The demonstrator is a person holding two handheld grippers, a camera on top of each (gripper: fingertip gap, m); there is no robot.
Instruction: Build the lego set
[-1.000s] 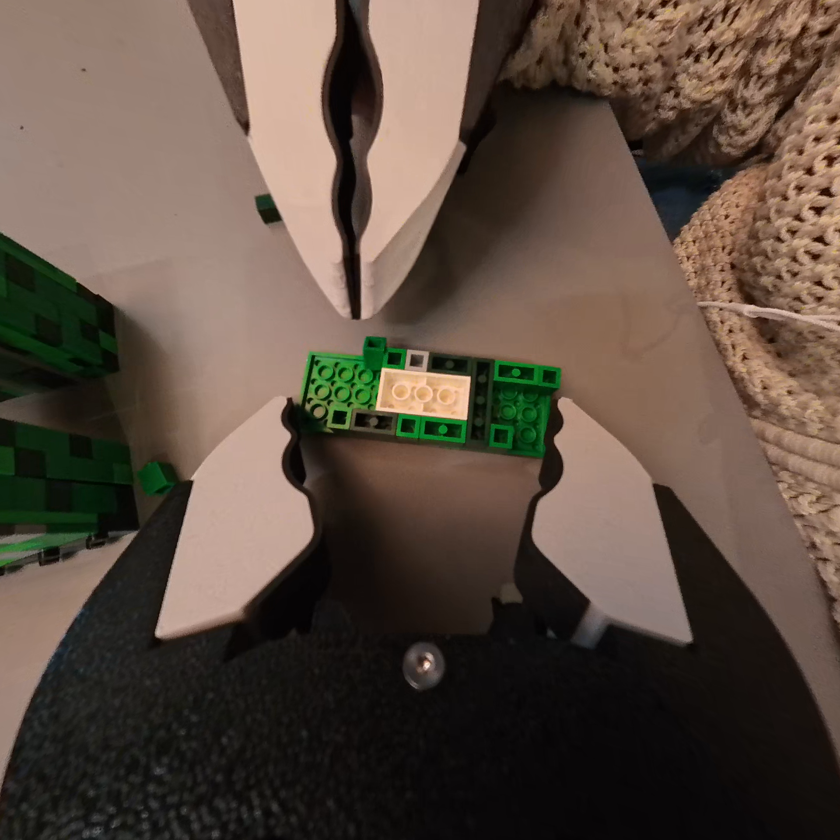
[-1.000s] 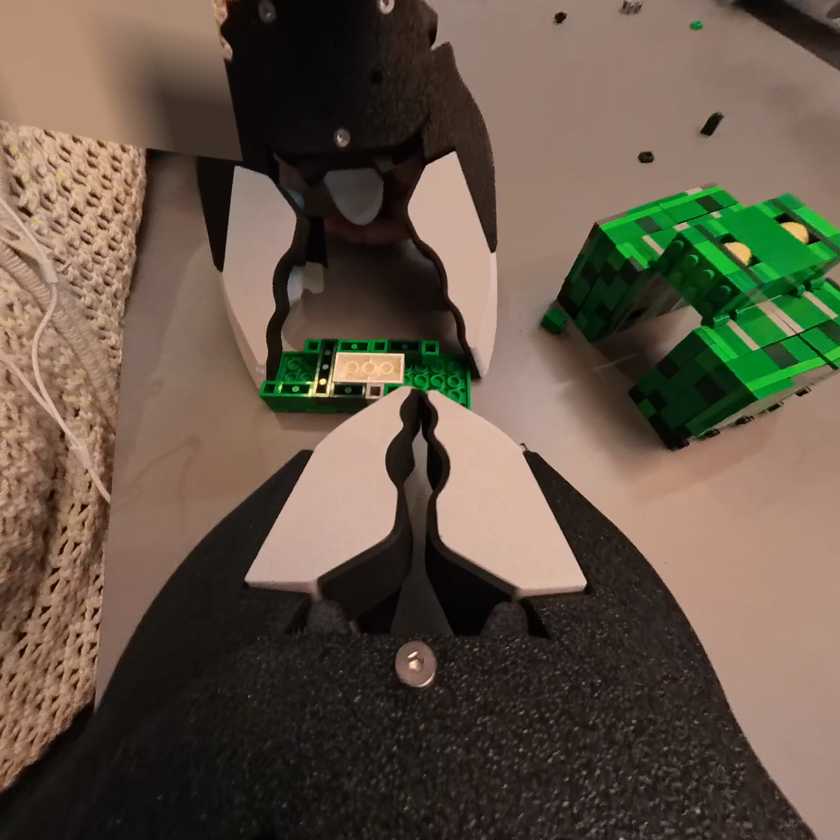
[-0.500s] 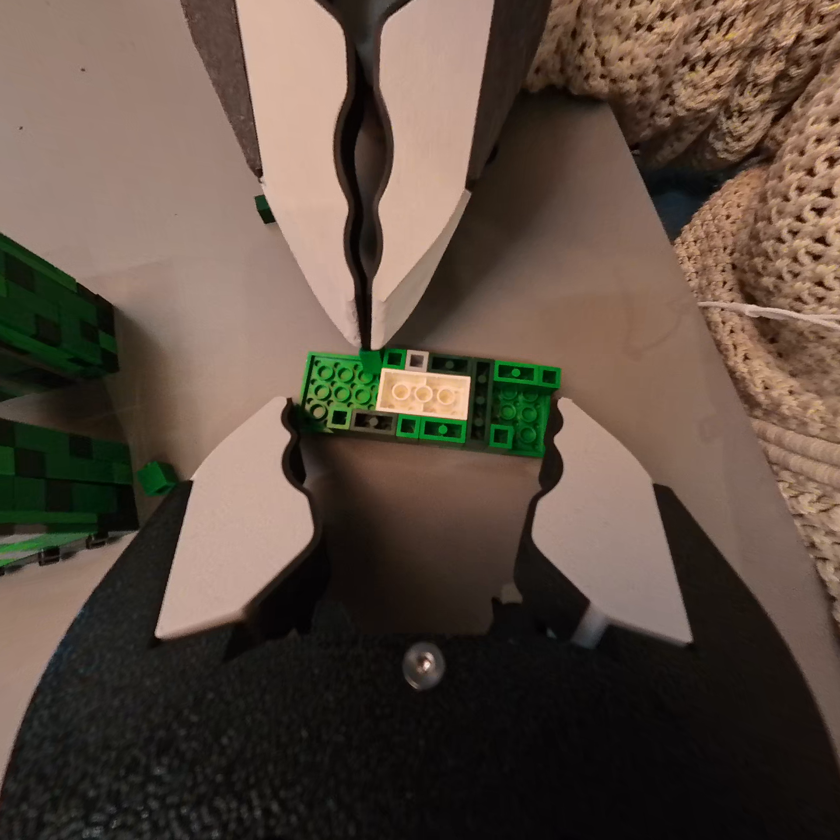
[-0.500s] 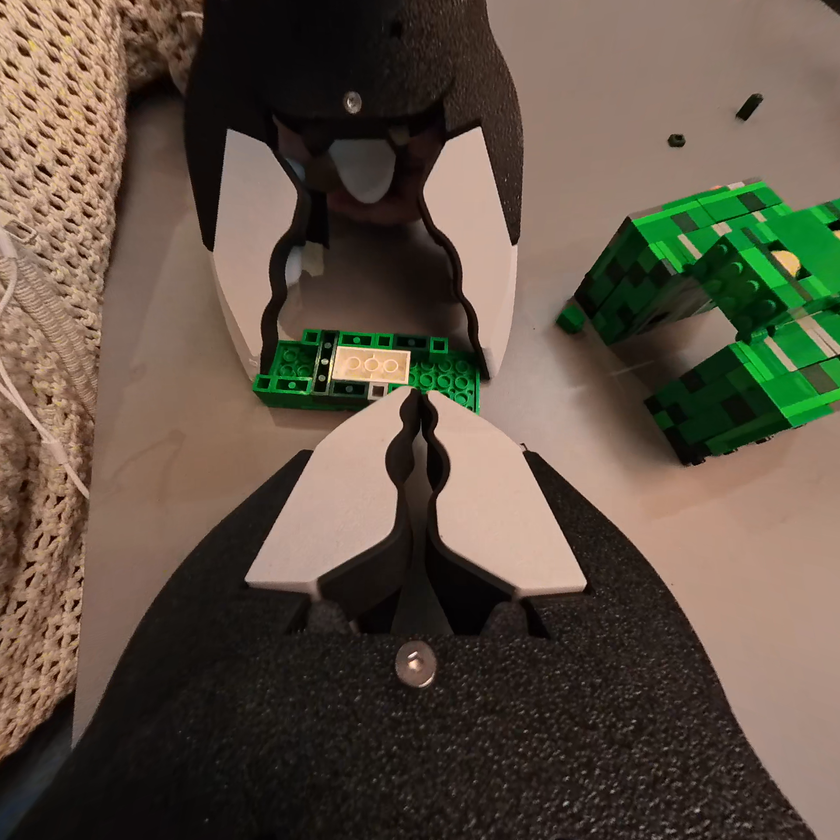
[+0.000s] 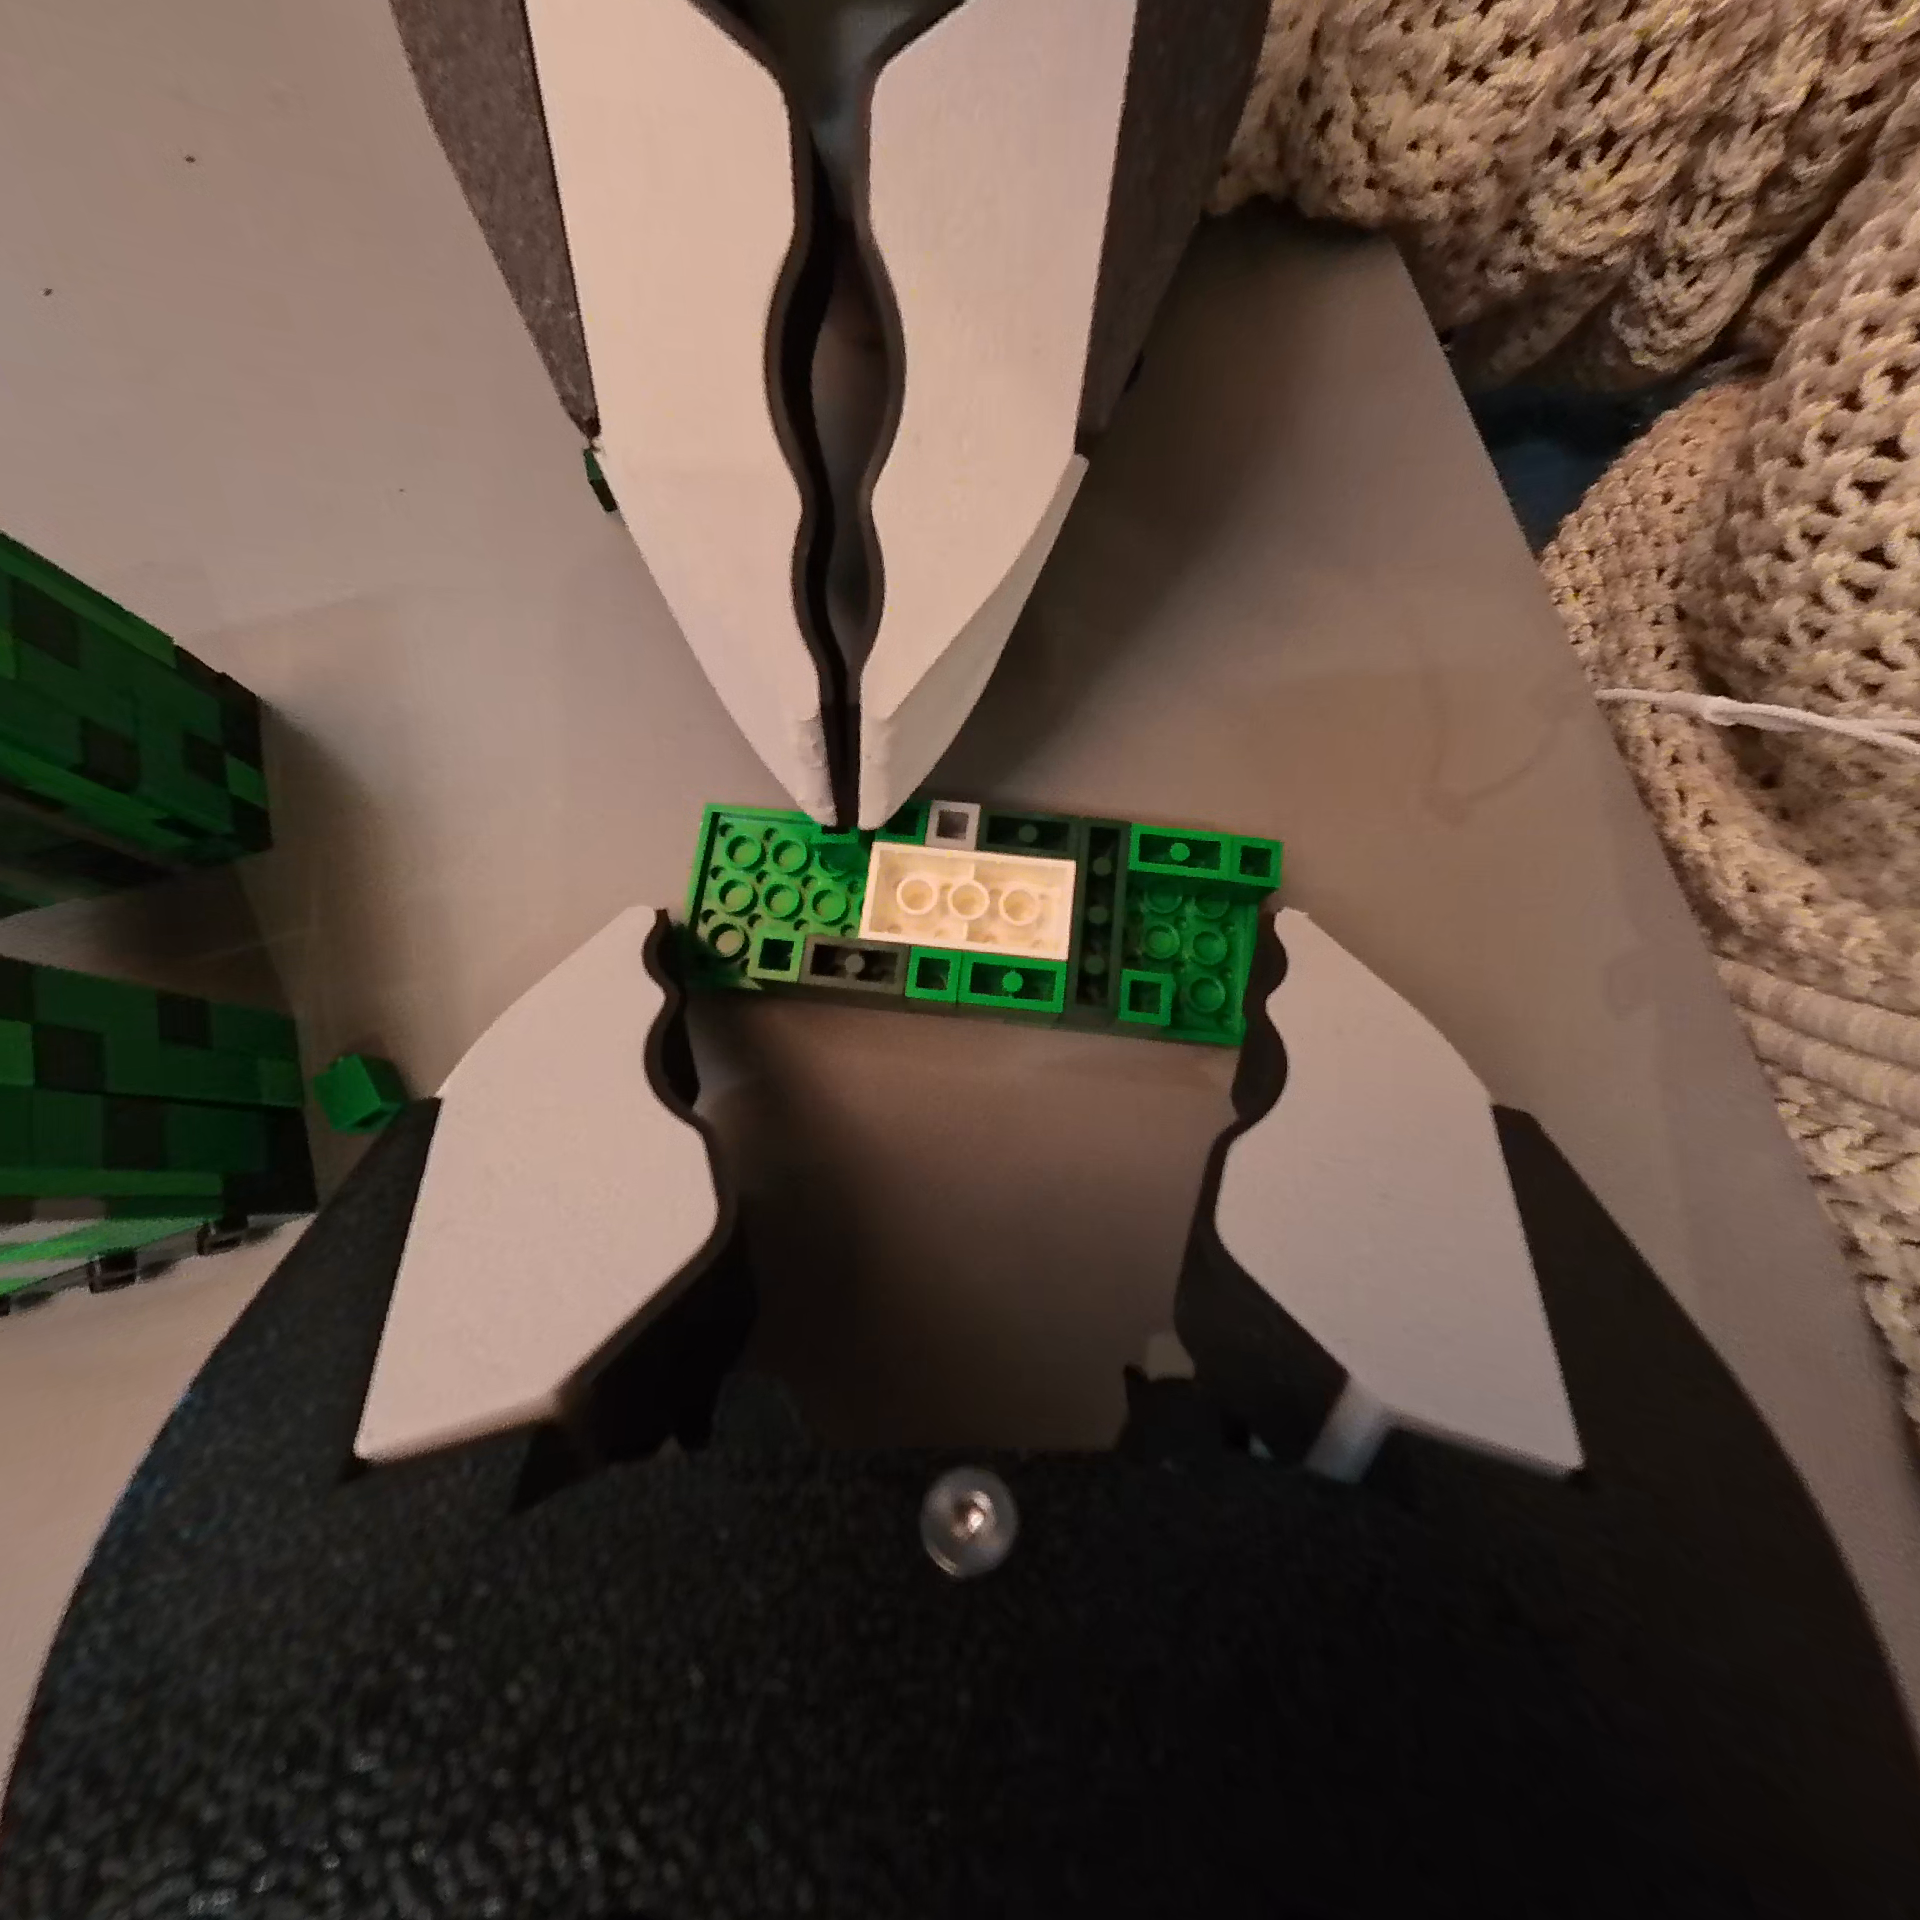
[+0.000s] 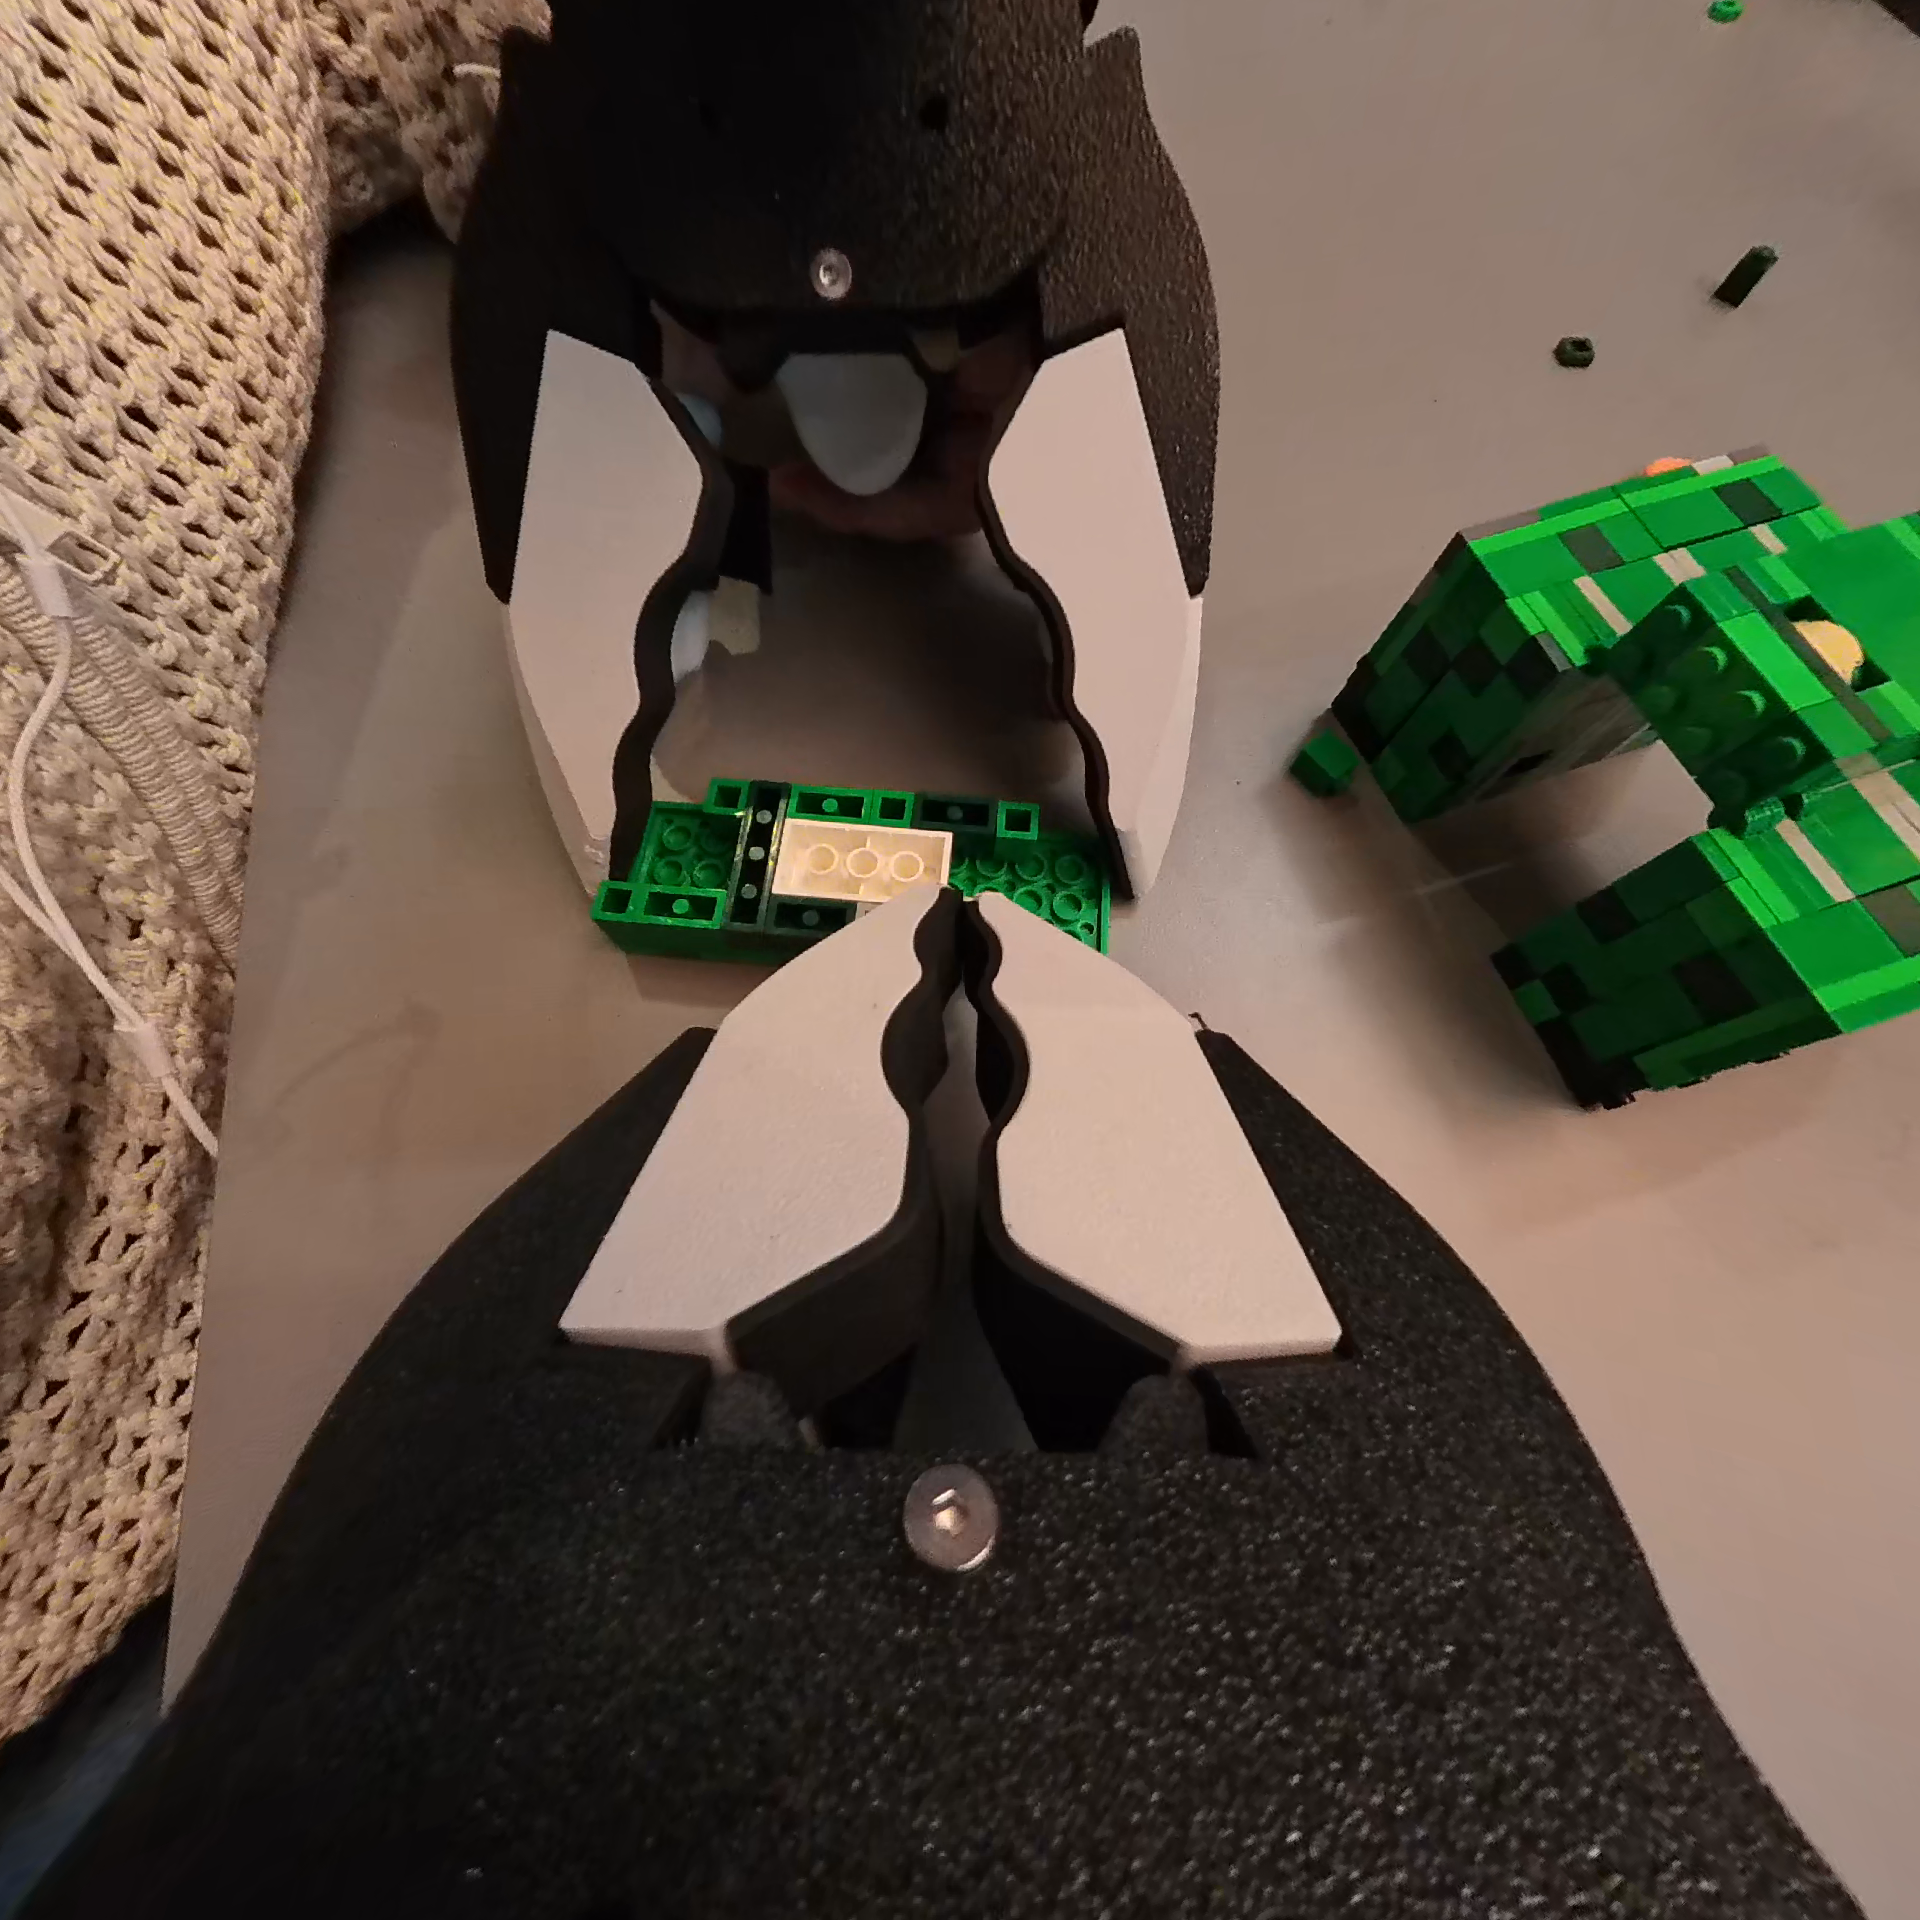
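A flat green brick assembly [image 5: 1184,935] with a white brick [image 5: 971,902] in its middle lies on the grey table [image 5: 312,416]. My left gripper [image 5: 966,925] straddles it, one finger against each short end. My right gripper [image 5: 847,821] is shut, and its tips press down on the assembly's far edge beside the white brick. The small green piece there is almost hidden under them. In the right wrist view the right gripper [image 6: 956,904] touches the near edge of the assembly [image 6: 675,904], with the left gripper [image 6: 868,873] behind it.
A large green blocky build [image 6: 1714,831] stands to the right, and also shows in the left wrist view [image 5: 104,727]. A loose green brick [image 6: 1325,764] lies beside it. A knitted beige blanket [image 6: 104,520] with a white cord [image 6: 62,623] borders the table. Small dark pieces [image 6: 1745,275] lie farther off. Left and right tips are no more than a few centimetres apart.
My shut right gripper has come down from above the assembly onto the small green piece at its far edge, which now sits lower. The left gripper and assembly have not moved.
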